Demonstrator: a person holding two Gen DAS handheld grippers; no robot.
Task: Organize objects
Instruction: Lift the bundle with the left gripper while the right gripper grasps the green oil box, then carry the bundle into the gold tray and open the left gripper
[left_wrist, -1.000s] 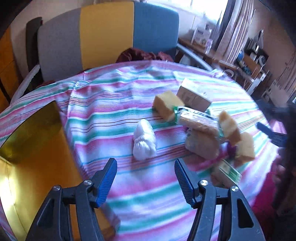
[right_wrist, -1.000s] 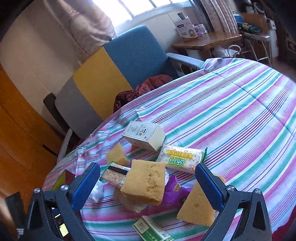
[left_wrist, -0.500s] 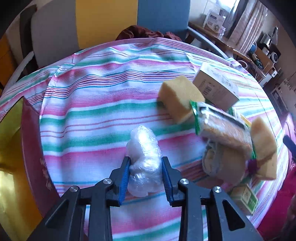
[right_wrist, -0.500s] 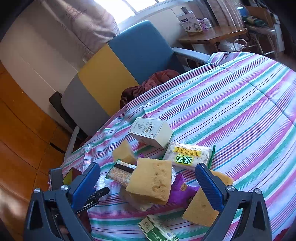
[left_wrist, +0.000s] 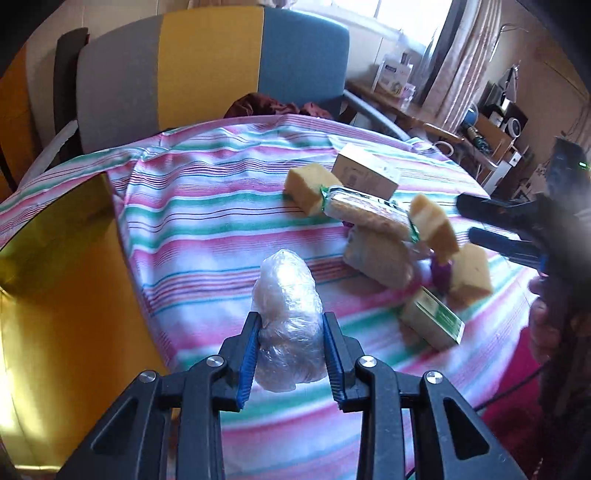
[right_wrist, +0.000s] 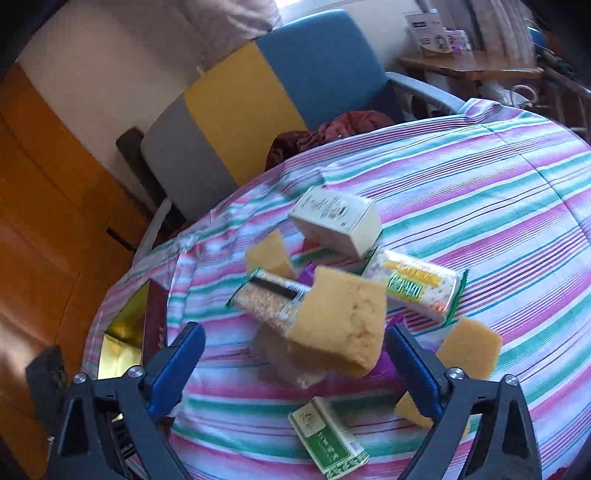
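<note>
My left gripper (left_wrist: 291, 332) is shut on a clear plastic-wrapped white bundle (left_wrist: 286, 295), held just above the striped tablecloth (left_wrist: 207, 206). An open gold-lined box (left_wrist: 55, 295) sits at its left. My right gripper (right_wrist: 295, 369) hangs over a pile of goods with its jaws wide and closing. A big yellow sponge (right_wrist: 340, 317) shows in the gap, and the pads are clear of it. The pile holds a white carton (right_wrist: 336, 221), two cracker packets (right_wrist: 417, 288) (right_wrist: 269, 299), smaller sponges (right_wrist: 469, 347) and a green box (right_wrist: 328, 435).
A grey, yellow and blue chair (left_wrist: 221, 66) with dark red cloth on its seat stands behind the round table. The right gripper (left_wrist: 517, 229) reaches in from the right of the left wrist view. A wooden desk (right_wrist: 469, 70) with clutter fills the far right.
My left gripper closed on the plastic bundle and drew back with it toward the gold box. My right gripper rolled, came nearer the pile and narrowed slightly.
</note>
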